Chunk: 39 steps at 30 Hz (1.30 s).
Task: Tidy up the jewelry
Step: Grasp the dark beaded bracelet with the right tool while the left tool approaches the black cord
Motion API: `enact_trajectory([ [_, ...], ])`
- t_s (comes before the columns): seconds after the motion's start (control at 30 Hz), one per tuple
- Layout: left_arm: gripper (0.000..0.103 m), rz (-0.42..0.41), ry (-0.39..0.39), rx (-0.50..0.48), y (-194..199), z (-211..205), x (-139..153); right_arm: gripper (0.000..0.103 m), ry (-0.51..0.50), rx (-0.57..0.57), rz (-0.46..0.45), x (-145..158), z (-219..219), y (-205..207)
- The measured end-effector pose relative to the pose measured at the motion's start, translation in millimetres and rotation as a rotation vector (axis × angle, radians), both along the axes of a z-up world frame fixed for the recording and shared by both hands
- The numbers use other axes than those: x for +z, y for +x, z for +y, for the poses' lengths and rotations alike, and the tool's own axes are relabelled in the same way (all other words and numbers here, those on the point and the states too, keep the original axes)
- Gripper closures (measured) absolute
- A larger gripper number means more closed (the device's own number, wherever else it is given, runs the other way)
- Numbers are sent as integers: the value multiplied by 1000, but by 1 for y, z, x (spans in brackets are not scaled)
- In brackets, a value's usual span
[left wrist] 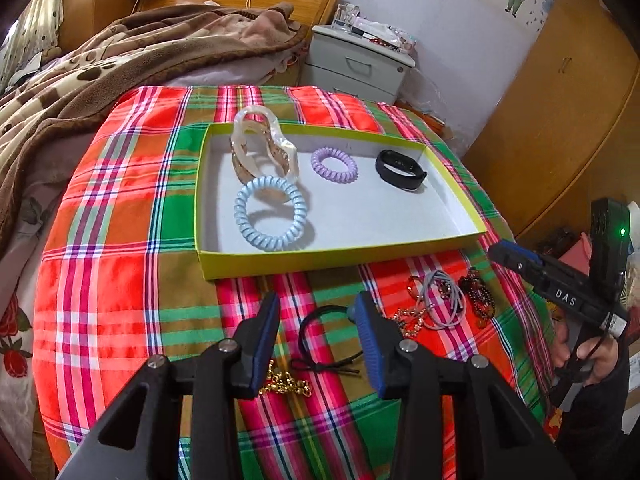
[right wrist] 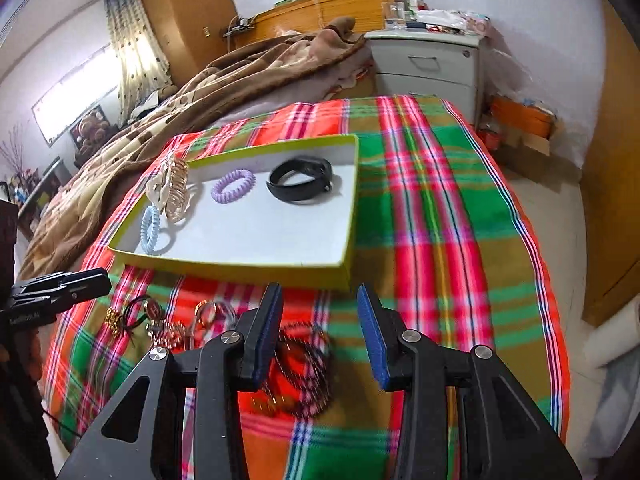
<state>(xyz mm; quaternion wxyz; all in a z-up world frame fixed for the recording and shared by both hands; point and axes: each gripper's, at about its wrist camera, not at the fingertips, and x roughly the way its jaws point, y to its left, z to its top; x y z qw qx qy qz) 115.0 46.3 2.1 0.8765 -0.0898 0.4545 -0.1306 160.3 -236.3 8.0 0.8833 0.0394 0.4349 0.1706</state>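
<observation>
4 pieces in tray [left wrist: 456,208]

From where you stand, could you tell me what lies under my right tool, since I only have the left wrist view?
Observer: In the right wrist view, a dark beaded necklace lies on the plaid cloth, below the open right tool, untouched.
Operator: Thanks. Does anything sit on the cloth to the right of the tray?
Observer: No, that stretch beside the yellow-green tray is bare plaid.
Operator: And is the claw clip only translucent white?
Observer: No, from that side a gold-toned toothed clip shows against the pale one.
</observation>
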Motion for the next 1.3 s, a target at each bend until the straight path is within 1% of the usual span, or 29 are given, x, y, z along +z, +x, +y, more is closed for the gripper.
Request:
enact_trajectory([
  [0.1, 63, 8, 4, -8, 0, -1, -2, 63, 4, 6, 3, -2, -4, -7],
  [0.23, 62, 24, 7, -16, -2, -3, -6, 63, -41, 38, 18, -9, -1, -11],
  [0.67, 62, 56, 10, 11, -6, 5, -15, 63, -114, 117, 38, -26, 16, -13],
  [0.97, 62, 73, 30, 9, -4, 2, -18, 63, -102, 114, 37, -27, 16, -12],
  [1.0, 62, 75, 35, 7, -3, 1, -18, 65, -103, 114, 36, -27, 17, -12],
  [1.03, 62, 76, 37, 2, -3, -1, -18, 74, -100, 115, 36, -27, 17, -12],
  [1.07, 62, 76, 38, -6, -3, -4, -18, 81, -93, 115, 38, -27, 16, -12],
  [1.13, 62, 73, 46, -26, -4, -9, -16, 90, -118, 104, 31, -28, 17, -13],
  [1.2, 62, 67, 55, -41, -5, -15, -14, 94, -117, 98, 30, -28, 14, -13],
  [1.3, 62, 60, 62, -70, -6, -24, -12, 95, -84, 93, 36, -28, 9, -12],
])
